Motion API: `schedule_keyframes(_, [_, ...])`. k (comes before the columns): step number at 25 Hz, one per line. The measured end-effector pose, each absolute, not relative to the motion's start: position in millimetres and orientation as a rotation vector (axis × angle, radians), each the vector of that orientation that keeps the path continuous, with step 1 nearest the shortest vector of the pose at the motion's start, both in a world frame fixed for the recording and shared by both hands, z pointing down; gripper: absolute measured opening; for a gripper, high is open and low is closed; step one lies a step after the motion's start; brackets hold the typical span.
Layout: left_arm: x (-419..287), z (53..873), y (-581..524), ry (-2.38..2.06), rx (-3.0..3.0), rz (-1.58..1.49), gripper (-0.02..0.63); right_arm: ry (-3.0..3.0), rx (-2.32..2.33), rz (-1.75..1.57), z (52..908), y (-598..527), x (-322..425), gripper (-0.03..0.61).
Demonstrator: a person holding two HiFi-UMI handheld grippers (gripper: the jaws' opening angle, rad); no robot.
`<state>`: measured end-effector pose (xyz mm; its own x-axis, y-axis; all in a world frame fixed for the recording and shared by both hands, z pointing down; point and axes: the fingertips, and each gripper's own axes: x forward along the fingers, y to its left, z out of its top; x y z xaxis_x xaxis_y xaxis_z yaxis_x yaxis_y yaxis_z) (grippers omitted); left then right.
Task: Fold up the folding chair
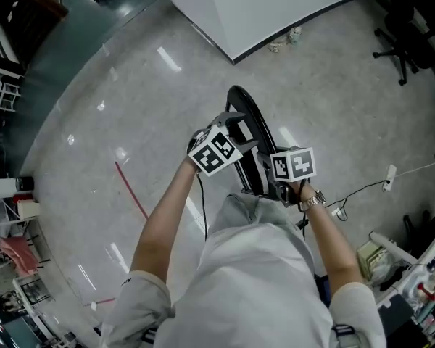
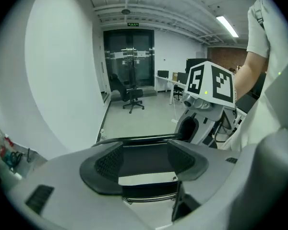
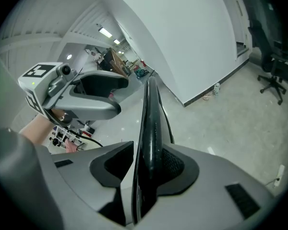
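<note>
The folding chair (image 1: 252, 114) stands on edge on the glossy grey floor (image 1: 130, 107), right in front of the person. From above it shows as a thin black arc, so it looks flat, or very nearly so.

The right gripper (image 1: 272, 182) is at the chair's near end, low down, with the black rim running straight between its jaws (image 3: 144, 162). The jaws stand apart. The rim leans against one ribbed pad (image 3: 176, 164) and a clear gap shows on the side toward the other gripper, so there is no clamp.

The left gripper (image 1: 235, 130) is higher, at the chair's top edge. Its jaws are spread wide too, and the chair's dark panel and black tube (image 2: 134, 139) show between them. I can't tell whether the pads touch it.

Beyond the chair's far end a white wall (image 1: 275, 6) comes to a corner. A black office chair (image 1: 402, 49) sits well off beyond the right gripper's side, and a red line (image 1: 130, 191) marks the floor on the opposite side.
</note>
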<state>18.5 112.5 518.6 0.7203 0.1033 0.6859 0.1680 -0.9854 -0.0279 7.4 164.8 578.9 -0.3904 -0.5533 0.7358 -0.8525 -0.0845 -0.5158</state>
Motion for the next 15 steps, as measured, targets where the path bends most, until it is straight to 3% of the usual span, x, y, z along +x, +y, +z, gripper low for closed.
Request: schedule_keyframes(15, [31,522,114,-0.661,-2.469,-1.263,0.298,-1.876,1.51,1.489,579,169,-4,0.114])
